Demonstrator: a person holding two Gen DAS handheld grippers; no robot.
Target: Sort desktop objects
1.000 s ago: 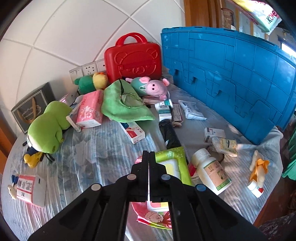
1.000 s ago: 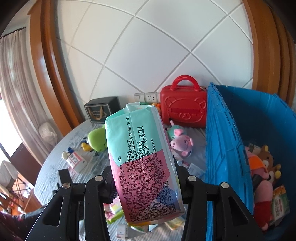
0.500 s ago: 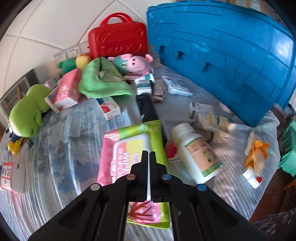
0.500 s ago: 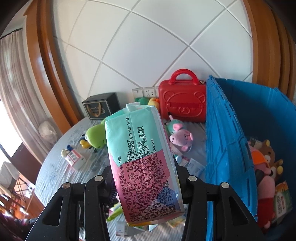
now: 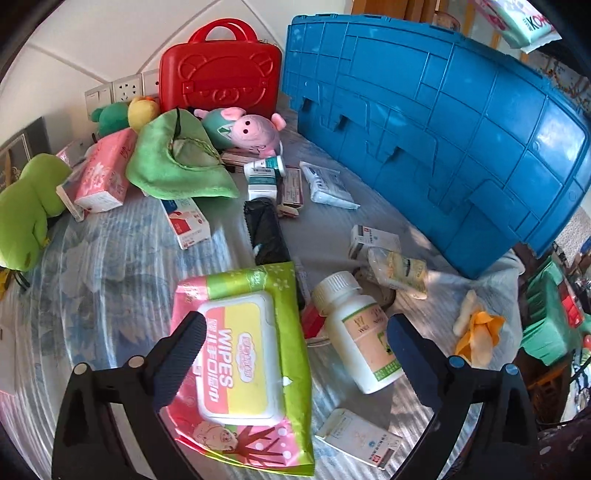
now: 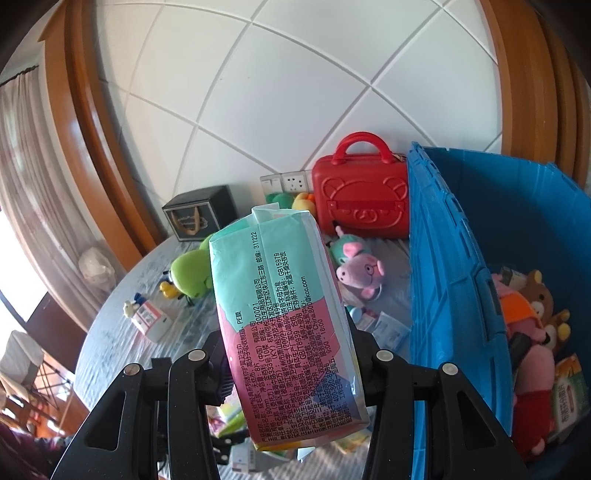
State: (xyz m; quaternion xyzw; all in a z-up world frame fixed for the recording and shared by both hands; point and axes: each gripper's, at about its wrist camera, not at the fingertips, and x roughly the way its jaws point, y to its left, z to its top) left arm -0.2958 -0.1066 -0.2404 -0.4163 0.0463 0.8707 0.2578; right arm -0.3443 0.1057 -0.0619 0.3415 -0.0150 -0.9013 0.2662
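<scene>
My left gripper (image 5: 293, 326) is open wide just above a green and pink wipes pack (image 5: 243, 362) lying flat on the table; one finger is over the pack's left side, the other is over a white pill bottle (image 5: 360, 332). My right gripper (image 6: 291, 354) is shut on a teal and pink tissue pack (image 6: 284, 325) and holds it high, left of the blue crate (image 6: 443, 280). The crate (image 5: 443, 122) holds several plush toys (image 6: 532, 325). The held pack also shows at the top right of the left wrist view (image 5: 517, 18).
A red case (image 5: 221, 79), a pink pig plush (image 5: 251, 131), a green cloth (image 5: 177, 162), a pink tissue box (image 5: 105, 173), a green frog plush (image 5: 22, 214) and small medicine boxes (image 5: 373, 240) crowd the table. A black box (image 6: 199, 218) stands by the wall.
My left gripper has opened from shut and dropped down over the wipes pack. My right gripper has kept the tissue pack raised, drifting slightly.
</scene>
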